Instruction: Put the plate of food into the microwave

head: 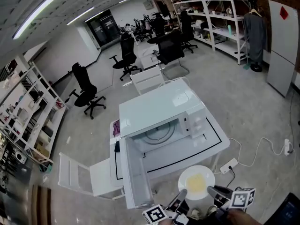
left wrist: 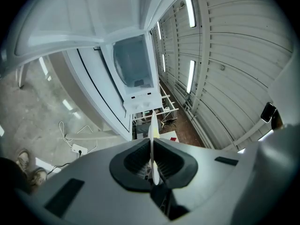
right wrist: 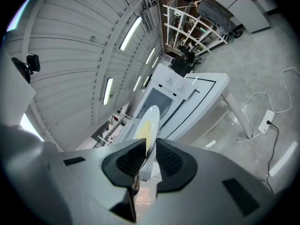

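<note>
A white plate (head: 196, 183) with yellow food hangs in the air in front of the table, near its front right corner. My left gripper (head: 181, 194) is shut on the plate's left rim and my right gripper (head: 215, 191) on its right rim. In the left gripper view the plate (left wrist: 153, 130) stands edge-on between the pads of the left gripper (left wrist: 153, 165). The right gripper (right wrist: 148, 154) pinches the plate (right wrist: 146, 125) likewise. The white microwave (head: 159, 109) stands on the white table (head: 213, 142), its door (head: 133, 172) swung wide open toward me and its glass turntable (head: 159, 132) bare.
A power strip (head: 228, 165) with cables lies on the floor right of the table. A low white chair (head: 89, 175) stands at the table's left and another white chair (head: 147, 78) behind it. Black office chairs (head: 86, 90), shelves (head: 215, 18) and a fridge (head: 283, 46) stand farther off.
</note>
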A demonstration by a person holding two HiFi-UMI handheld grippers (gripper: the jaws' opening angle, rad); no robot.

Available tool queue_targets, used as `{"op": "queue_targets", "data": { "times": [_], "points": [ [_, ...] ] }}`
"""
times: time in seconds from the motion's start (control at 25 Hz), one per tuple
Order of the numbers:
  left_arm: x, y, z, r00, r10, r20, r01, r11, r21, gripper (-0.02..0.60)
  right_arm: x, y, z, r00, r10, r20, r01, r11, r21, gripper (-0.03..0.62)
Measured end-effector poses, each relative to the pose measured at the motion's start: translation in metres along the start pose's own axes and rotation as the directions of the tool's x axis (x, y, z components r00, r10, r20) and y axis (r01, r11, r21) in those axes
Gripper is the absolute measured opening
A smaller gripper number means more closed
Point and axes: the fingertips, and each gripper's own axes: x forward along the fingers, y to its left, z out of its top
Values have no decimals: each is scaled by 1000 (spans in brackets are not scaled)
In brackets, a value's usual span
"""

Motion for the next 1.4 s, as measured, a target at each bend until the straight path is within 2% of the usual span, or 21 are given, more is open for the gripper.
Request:
{"op": "queue_targets", "data": {
  "times": [0.12, 0.28, 0.36, 0.44, 0.48, 0.52, 0.6, 0.68, 0.72, 0.8, 0.84, 0.88, 0.96, 1.0, 1.08, 1.16, 1.2, 1.28, 1.32, 1.36, 1.4],
  "points": [
    [4, 4, 10, 1000, 13, 22, -13, 1000, 6, 17, 10, -6, 4, 999, -16, -29, 17, 999, 40, 63],
    [11, 12, 24, 996, 43, 73, -42, 999, -7, 15, 30, -12, 15, 997, 10, -73, -5, 997, 72, 49],
    [17, 14, 32, 993, 47, 108, -42, 998, -42, 15, 40, -20, 19, 996, 1, -94, 11, 991, 132, 43],
    [24, 11, 40, 988, 47, 149, -34, 995, -94, 15, 49, -24, 29, 992, -7, -123, 26, 988, 150, 37],
    [28, 11, 45, 985, 54, 166, -38, 994, -98, 15, 55, -22, 36, 991, 11, -134, 9, 990, 143, 34],
    [31, 12, 49, 982, 63, 179, -46, 994, -95, 15, 63, -16, 45, 989, 61, -138, -42, 990, 133, 31],
    [37, 15, 55, 977, 80, 200, -63, 994, -90, 17, 80, 2, 61, 971, 204, -128, -185, 972, 145, 25],
    [43, 19, 62, 971, 101, 218, -90, 994, -58, 17, 89, 1, 70, 960, 240, -146, -219, 965, 145, 21],
    [46, 21, 65, 967, 109, 229, -102, 994, -42, 16, 91, -7, 74, 963, 212, -168, -191, 972, 136, 20],
    [51, 26, 72, 959, 125, 255, -121, 992, -30, 16, 90, -37, 77, 971, 60, -232, -36, 994, 107, 17],
    [53, 27, 75, 954, 132, 269, -128, 991, -33, 17, 91, -46, 79, 967, 9, -255, 17, 995, 100, 15],
    [56, 28, 78, 950, 137, 282, -132, 991, -36, 16, 94, -46, 83, 964, 20, -265, 9, 994, 108, 15],
    [62, 29, 81, 940, 146, 308, -141, 989, -40, 17, 110, -20, 95, 948, 202, -245, -165, 973, 163, 14],
    [65, 28, 82, 935, 151, 321, -146, 988, -41, 16, 116, -12, 101, 934, 262, -242, -223, 958, 178, 14],
    [72, 28, 86, 925, 161, 344, -156, 987, -43, 17, 120, -19, 110, 930, 248, -271, -207, 963, 170, 14],
    [78, 29, 91, 916, 169, 364, -166, 985, -41, 17, 130, -12, 117, 911, 319, -263, -270, 941, 205, 14],
    [80, 30, 93, 911, 173, 375, -171, 984, -39, 17, 133, -14, 120, 908, 321, -270, -271, 940, 207, 14],
    [83, 30, 95, 900, 181, 396, -181, 983, -36, 17, 134, -34, 124, 921, 234, -312, -190, 968, 163, 12],
    [84, 30, 97, 894, 185, 407, -187, 982, -37, 17, 135, -38, 126, 921, 220, -322, -178, 972, 156, 13],
    [84, 30, 98, 888, 190, 418, -193, 981, -37, 17, 139, -35, 128, 915, 248, -319, -201, 964, 173, 12],
    [84, 30, 100, 881, 196, 430, -201, 979, -36, 17, 145, -25, 129, 901, 311, -302, -255, 944, 209, 12]
  ]
}}
